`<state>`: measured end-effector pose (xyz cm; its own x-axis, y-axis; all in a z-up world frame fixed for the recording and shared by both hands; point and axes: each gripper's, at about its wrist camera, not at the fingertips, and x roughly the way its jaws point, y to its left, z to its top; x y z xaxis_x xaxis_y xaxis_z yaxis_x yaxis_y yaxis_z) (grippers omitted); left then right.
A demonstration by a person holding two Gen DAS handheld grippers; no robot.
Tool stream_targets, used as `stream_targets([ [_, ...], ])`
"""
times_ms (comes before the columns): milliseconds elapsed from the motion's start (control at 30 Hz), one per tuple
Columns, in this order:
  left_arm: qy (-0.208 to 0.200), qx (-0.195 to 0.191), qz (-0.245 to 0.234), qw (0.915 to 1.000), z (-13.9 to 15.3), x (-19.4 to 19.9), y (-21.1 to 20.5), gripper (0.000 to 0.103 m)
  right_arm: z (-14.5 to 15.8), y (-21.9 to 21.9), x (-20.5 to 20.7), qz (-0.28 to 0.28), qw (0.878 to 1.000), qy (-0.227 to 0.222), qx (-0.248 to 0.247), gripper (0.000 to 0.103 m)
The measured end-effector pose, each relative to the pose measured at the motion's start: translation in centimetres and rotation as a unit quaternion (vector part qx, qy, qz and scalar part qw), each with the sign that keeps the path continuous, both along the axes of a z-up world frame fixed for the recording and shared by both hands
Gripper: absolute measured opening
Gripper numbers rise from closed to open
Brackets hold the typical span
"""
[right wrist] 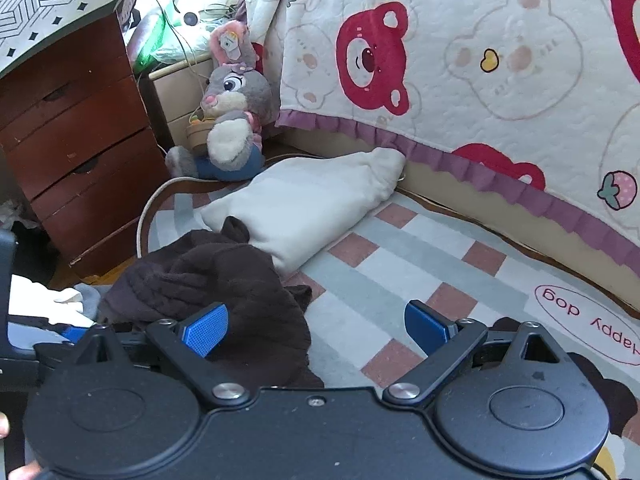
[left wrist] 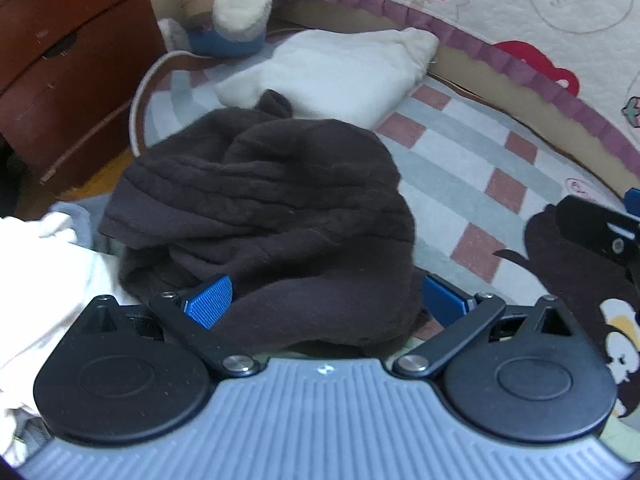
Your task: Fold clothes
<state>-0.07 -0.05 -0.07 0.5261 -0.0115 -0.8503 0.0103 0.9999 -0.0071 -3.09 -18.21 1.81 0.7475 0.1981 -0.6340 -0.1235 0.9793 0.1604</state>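
A dark brown knitted garment lies crumpled on a checked mat. My left gripper hovers over its near edge, tilted down, jaws wide open, and the garment's bulge lies between the blue pads without being pinched. In the right wrist view the same brown garment sits at lower left. My right gripper is open above the mat, its left pad over the garment's edge. A folded white garment lies beyond the brown one. More white cloth is heaped at the left.
A red-brown chest of drawers stands at left, with a plush rabbit beside it. A bed with a bear-print quilt borders the mat on the right. The right gripper's body shows at the left view's right edge.
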Motion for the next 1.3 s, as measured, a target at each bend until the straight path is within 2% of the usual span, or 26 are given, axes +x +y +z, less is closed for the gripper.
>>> stream_targets([
  [167,-0.008,-0.020,-0.012,0.9997,-0.8,-0.3,-0.1,0.101,0.1,0.4,0.1,-0.004,1.000,0.000,-0.018,0.097],
  [267,-0.012,-0.033,-0.013,0.9993,-0.9,-0.5,-0.2,0.101,-0.3,0.1,0.1,-0.003,1.000,0.006,-0.007,0.097],
  [500,-0.069,-0.012,-0.010,0.9975,-1.0,-1.6,-0.8,0.102,-0.9,-0.7,0.2,-0.015,1.000,0.015,-0.003,0.097],
  [633,-0.064,-0.028,-0.016,0.9974,-1.0,-1.5,-0.6,0.102,-1.0,-0.7,0.2,-0.014,1.000,0.018,-0.006,0.097],
  [900,-0.054,-0.031,-0.021,0.9978,-1.6,-1.8,-0.7,0.101,-1.4,-0.6,0.3,-0.013,1.000,0.026,-0.006,0.097],
  [1033,-0.038,-0.070,0.010,0.9968,-2.0,-1.4,0.3,0.096,-1.5,-0.5,0.4,-0.010,1.000,0.027,-0.007,0.097],
  [1200,-0.040,-0.055,0.014,0.9976,-2.2,-1.5,0.4,0.096,-1.6,-0.5,0.5,-0.004,1.000,0.029,-0.005,0.097],
  [1300,-0.039,-0.059,0.014,0.9974,-2.1,-1.4,0.6,0.096,-1.8,-0.1,0.5,-0.001,1.000,0.030,-0.007,0.097],
])
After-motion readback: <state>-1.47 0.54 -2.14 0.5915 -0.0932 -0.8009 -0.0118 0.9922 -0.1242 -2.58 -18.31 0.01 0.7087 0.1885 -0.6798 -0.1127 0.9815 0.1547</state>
